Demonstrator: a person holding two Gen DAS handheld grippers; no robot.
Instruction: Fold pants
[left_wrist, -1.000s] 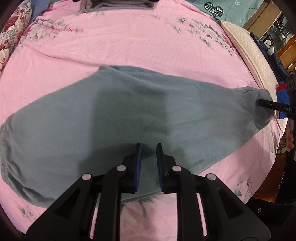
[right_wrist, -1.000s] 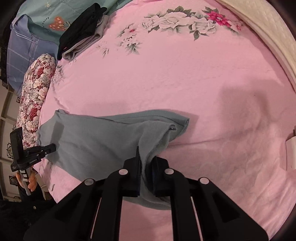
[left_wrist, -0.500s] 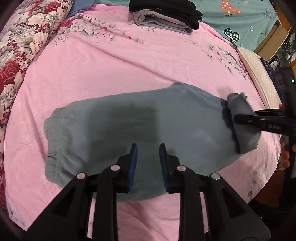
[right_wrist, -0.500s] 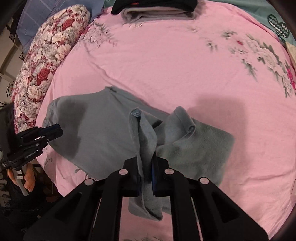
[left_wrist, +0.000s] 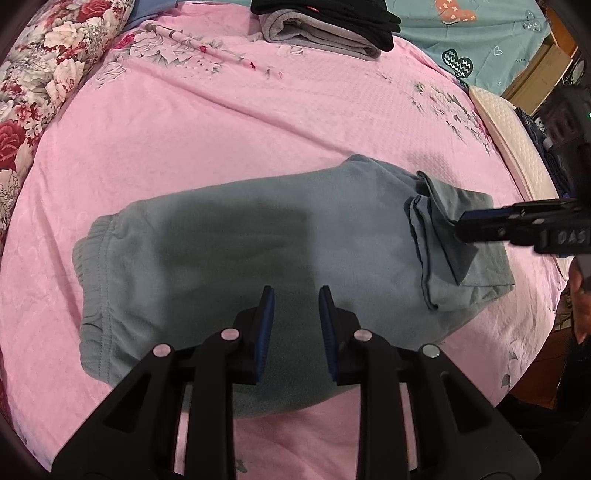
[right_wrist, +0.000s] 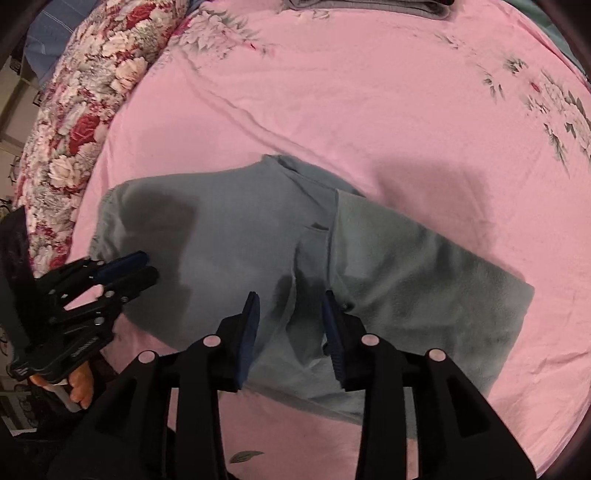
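Change: half a second before, your right gripper (right_wrist: 291, 325) was clamped on the hem end of the pants (left_wrist: 258, 258) and carrying it over the body of the garment; at this moment its jaws stood wide apart with nothing between them, and the hem end lay dropped on the pants.
Meaning: I judged the lengthwise fold as laid but rough, since the folded-over flap (right_wrist: 417, 280) sat crooked and partly bunched near the leg end.
Left gripper (left_wrist: 293, 325): you held it open at a middling gap, empty, hovering over the near edge of the pants, roughly midway along them.
Pants: they lay across the pink bed (left_wrist: 221, 122), the elastic waistband (left_wrist: 88, 266) at the far left of the pants from your left gripper.
Pants to right gripper: the flap's edge lay directly under and just ahead of its open jaws; I could not tell whether the pads touched the cloth.
Beyond the pants: a stack of folded clothes (left_wrist: 325, 26) sat well apart, at the far side of the bed.
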